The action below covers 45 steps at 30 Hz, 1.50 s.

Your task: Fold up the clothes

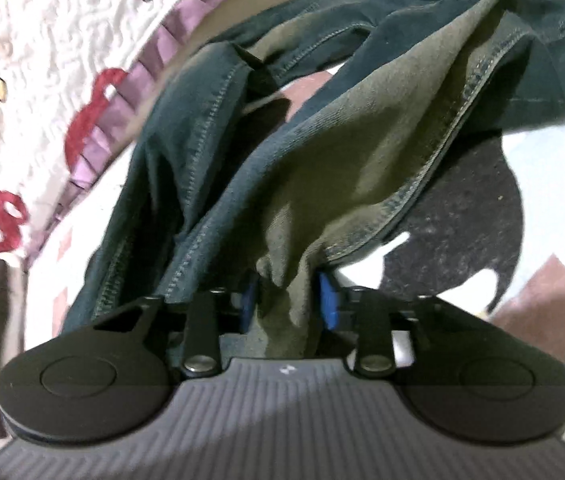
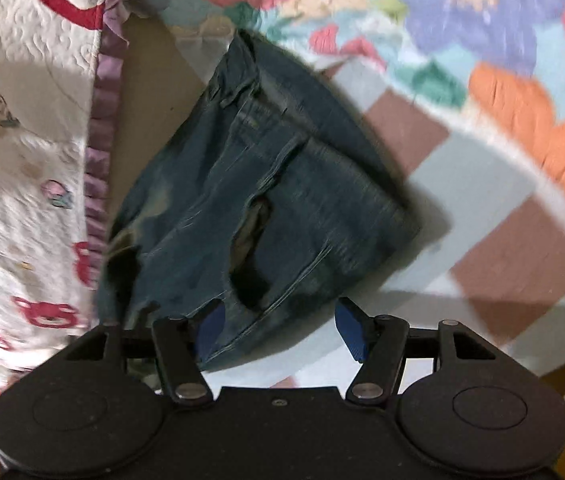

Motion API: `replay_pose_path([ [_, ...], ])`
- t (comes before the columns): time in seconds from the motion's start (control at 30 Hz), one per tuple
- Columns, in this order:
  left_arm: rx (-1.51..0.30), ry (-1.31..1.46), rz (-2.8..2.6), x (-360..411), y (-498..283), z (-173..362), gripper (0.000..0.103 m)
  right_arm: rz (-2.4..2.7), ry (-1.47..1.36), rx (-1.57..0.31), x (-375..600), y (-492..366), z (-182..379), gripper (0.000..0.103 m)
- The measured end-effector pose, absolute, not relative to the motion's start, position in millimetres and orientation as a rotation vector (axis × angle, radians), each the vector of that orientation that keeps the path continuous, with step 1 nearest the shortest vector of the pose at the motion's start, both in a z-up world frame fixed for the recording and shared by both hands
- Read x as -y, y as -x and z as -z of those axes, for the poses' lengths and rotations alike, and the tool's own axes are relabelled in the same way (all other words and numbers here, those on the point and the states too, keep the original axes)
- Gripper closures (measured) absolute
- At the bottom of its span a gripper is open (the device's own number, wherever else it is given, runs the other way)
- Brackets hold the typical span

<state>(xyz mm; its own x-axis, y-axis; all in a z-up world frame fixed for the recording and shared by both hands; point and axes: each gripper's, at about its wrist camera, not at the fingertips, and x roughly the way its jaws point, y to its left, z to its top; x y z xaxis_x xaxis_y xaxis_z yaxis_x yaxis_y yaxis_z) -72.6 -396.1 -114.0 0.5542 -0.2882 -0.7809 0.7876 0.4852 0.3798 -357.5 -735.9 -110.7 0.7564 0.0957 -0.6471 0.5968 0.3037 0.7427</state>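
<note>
- Left gripper [image 1: 288,300]: jaws drawn narrow, pinching a bunch of the jeans [image 1: 322,152]. The olive-grey inner face of the denim runs straight up out of the blue pads [image 1: 327,300].
- From that pinch the cloth hangs lifted, with a stitched hem edge trailing right and a dark shadow cast on the checked sheet [image 1: 554,300] below.
- Right gripper [image 2: 280,326]: jaws spread wide, nothing between them, hovering just over the near edge of the jeans [image 2: 266,200].
- In the right wrist view the jeans make a compact bundle, waistband end farthest from the camera, resting on the sheet [image 2: 494,216] between a bear-print quilt [image 2: 22,160] and a floral blanket [image 2: 462,20].
- Judgement: a fold is in mid-carry, one end raised by the left gripper. Which fold of the sequence it is cannot be told.
- Next move likely calls for laying the held end squarely over the bundle, edges matched. The right jaws are free to pin or smooth.
</note>
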Motion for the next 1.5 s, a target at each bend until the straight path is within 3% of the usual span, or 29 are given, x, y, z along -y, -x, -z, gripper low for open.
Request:
replay_pose_path([
  [0.1, -0.7, -0.797, 0.722, 393.3, 66.8, 113.6, 0.031, 0.384, -1.231, -0.67, 735.7, 357.0, 114.3, 0.037],
  [0.17, -0.694, -0.786, 0.719, 391.5, 63.0, 113.3, 0.031, 0.4, -1.246, -0.665, 738.9, 356.8, 119.8, 0.037],
  [0.23, -0.689, -0.776, 0.716, 389.6, 59.1, 113.0, 0.051, 0.406, -1.274, -0.648, 744.6, 357.2, 127.4, 0.037],
  [0.27, -0.684, -0.771, 0.718, 387.7, 59.5, 110.6, 0.09, 0.41, -1.274, -0.641, 746.3, 356.8, 129.6, 0.037],
  [0.3, -0.677, -0.766, 0.722, 384.9, 61.9, 106.0, 0.094, 0.413, -1.274, -0.634, 748.0, 356.4, 131.9, 0.037],
  [0.6, -0.614, -0.723, 0.76, 360.0, 84.1, 64.9, 0.097, 0.335, -1.384, -0.448, 751.4, 355.6, 154.2, 0.033],
  [0.83, -0.565, -0.689, 0.789, 340.6, 101.3, 33.0, 0.098, 0.391, -1.342, -0.478, 742.6, 350.2, 155.5, 0.033],
  [1.07, -0.575, -0.788, 0.801, 337.6, 126.9, 76.7, 0.09, 0.408, -1.183, -0.448, 735.0, 341.7, 151.1, 0.032],
  [1.1, -0.574, -0.781, 0.805, 337.0, 126.4, 75.8, 0.079, 0.401, -1.151, -0.449, 733.5, 340.2, 151.4, 0.042],
  [1.13, -0.576, -0.781, 0.803, 336.2, 125.8, 76.5, 0.071, 0.392, -1.116, -0.463, 732.8, 337.0, 152.3, 0.068],
  [1.17, -0.578, -0.786, 0.797, 335.3, 124.9, 78.5, 0.055, 0.388, -1.08, -0.475, 732.0, 334.0, 152.0, 0.078],
  [1.27, -0.57, -0.826, 0.758, 331.8, 122.6, 90.4, 0.049, 0.4, -0.945, -0.489, 728.5, 327.0, 137.6, 0.085],
  [1.4, -0.609, -0.836, 0.676, 327.8, 105.5, 110.3, 0.048, 0.378, -0.699, -0.254, 716.9, 338.9, 39.7, 0.091],
  [1.5, -0.683, -0.739, 0.648, 324.6, 86.8, 104.6, 0.038, 0.391, -0.48, -0.154, 709.0, 342.4, -19.6, 0.093],
])
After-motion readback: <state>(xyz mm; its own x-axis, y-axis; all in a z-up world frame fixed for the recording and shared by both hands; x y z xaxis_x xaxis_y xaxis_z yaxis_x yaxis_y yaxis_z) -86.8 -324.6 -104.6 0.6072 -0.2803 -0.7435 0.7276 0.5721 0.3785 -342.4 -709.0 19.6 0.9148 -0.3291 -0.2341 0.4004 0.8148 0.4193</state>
